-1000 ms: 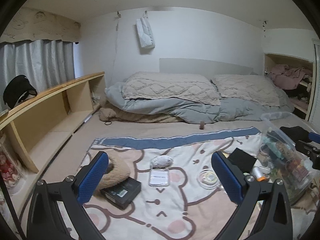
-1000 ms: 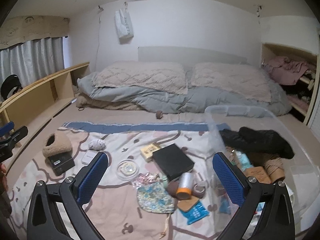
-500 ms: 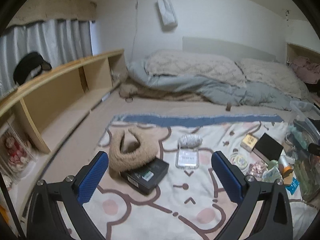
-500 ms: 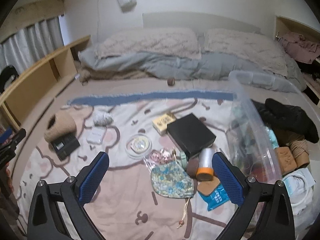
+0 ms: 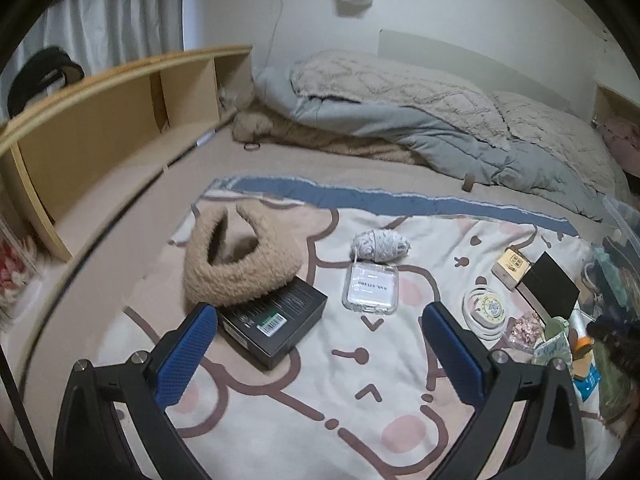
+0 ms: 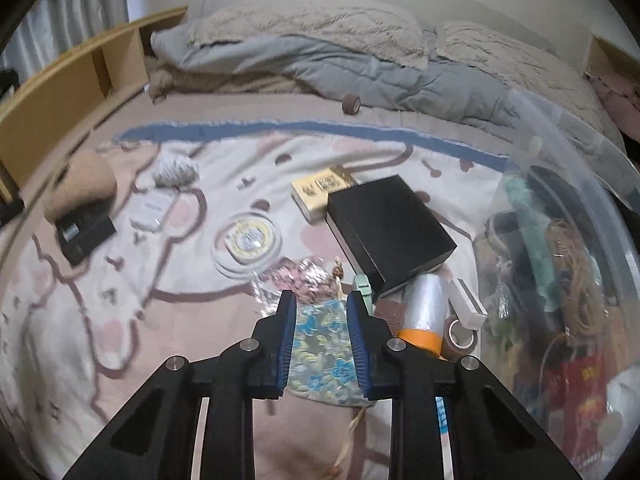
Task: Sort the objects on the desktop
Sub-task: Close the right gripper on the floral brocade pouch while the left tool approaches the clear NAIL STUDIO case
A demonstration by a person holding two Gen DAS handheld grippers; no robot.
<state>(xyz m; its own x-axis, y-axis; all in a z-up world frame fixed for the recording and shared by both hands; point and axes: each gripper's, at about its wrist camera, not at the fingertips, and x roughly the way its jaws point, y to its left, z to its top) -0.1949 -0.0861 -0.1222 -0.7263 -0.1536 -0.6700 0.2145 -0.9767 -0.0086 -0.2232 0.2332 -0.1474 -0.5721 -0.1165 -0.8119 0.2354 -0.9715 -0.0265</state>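
Desktop items lie scattered on a cartoon bear blanket (image 5: 360, 380). My left gripper (image 5: 319, 312) hangs open and empty above it, just in front of a small black box (image 5: 276, 320), a fuzzy tan headband (image 5: 240, 272), a clear case (image 5: 371, 288) and a grey yarn ball (image 5: 380, 244). My right gripper (image 6: 321, 298) is closing, its jaws a narrow gap apart. A floral drawstring pouch (image 6: 320, 352) shows in that gap and spreads wider beneath the fingers; the pads do not visibly press it. A larger black box (image 6: 390, 228) lies just beyond.
A clear plastic bin (image 6: 560, 152) holding several items stands at the right. Near the pouch lie a film roll with an orange end (image 6: 424, 312), a brown tape roll (image 6: 460, 334), a round disc (image 6: 248, 240) and a yellow box (image 6: 320, 190). A wooden shelf (image 5: 100, 120) runs along the left; bedding (image 5: 400, 120) is piled behind.
Both grippers have dropped toward the blanket and tipped downward. The right gripper's jaws have gone from wide apart to a narrow gap over the floral pouch. The left jaws stay wide.
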